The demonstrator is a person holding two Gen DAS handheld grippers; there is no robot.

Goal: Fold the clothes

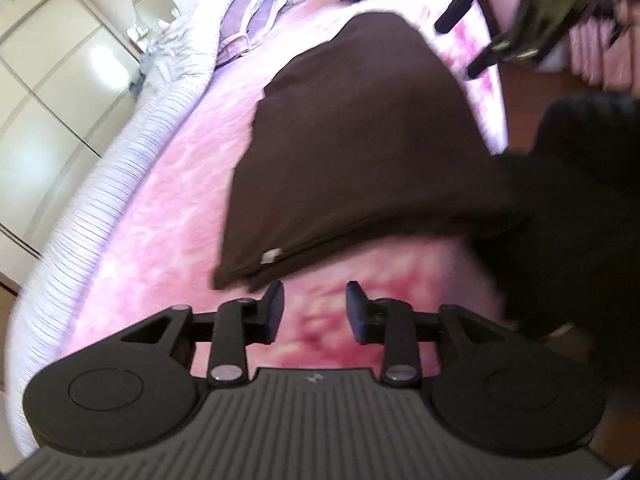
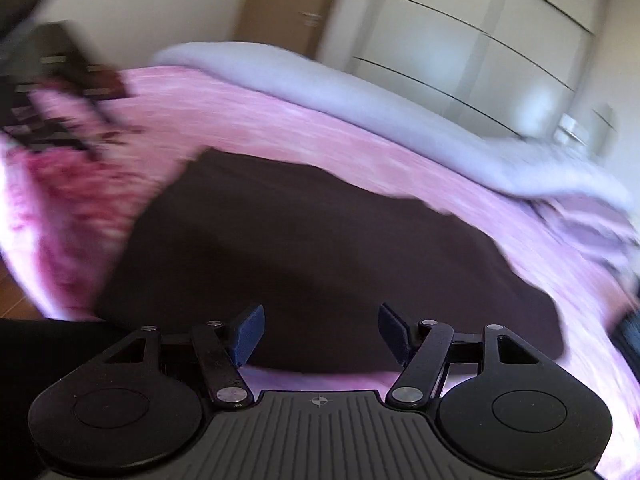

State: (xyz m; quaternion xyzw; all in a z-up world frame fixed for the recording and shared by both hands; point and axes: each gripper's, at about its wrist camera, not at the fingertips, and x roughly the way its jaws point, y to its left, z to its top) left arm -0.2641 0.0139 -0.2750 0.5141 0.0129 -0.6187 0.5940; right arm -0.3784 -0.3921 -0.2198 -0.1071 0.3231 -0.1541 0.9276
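Matt brown cloth garment (image 1: 352, 152) on seemingly plush pink blanket (image 1: 160, 240).

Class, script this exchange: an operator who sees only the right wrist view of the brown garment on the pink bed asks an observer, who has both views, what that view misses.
Operator: Is the left gripper gripping the cloth?
Observer: No. The left gripper is open with nothing between its pads. It hangs over the pink blanket, just short of the near edge of the brown garment.
Operator: Is there any mark on that edge I could use to find it?
Observer: Yes. A small white tag shows on the folded edge, close to the left gripper's fingertips.
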